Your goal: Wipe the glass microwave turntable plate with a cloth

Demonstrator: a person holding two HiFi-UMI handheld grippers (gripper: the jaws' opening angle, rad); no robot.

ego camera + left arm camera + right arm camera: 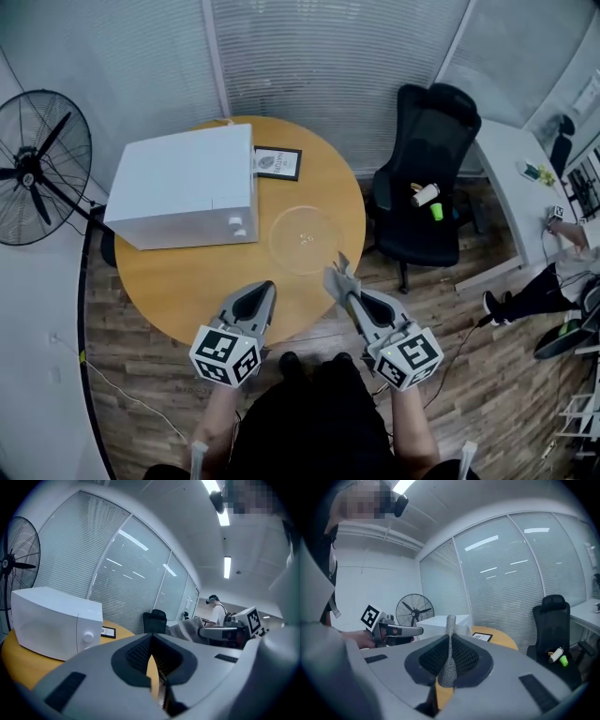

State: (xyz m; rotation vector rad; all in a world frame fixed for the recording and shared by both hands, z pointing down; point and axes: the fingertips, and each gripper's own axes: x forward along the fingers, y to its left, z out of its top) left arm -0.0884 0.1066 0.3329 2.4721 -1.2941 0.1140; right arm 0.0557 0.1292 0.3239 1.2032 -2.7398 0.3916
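both claws above the near edge of the surface, cloth in the right one

the right claw (352, 295) is clamped on a grey mesh cloth (450, 620), a strip of which stands up past its tips. the left claw (263, 289) has its jaws pressed together with nothing between them. the glass turntable plate (304, 239) lies flat on the round wooden surface (178, 281), ahead of the right claw and apart from it, just to the right of the white microwave (185, 186). a small framed card (278, 162) sits behind the plate, beside the microwave. a black office chair (427, 178) stands to the right of the surface and a floor fan (37, 169) to its left.
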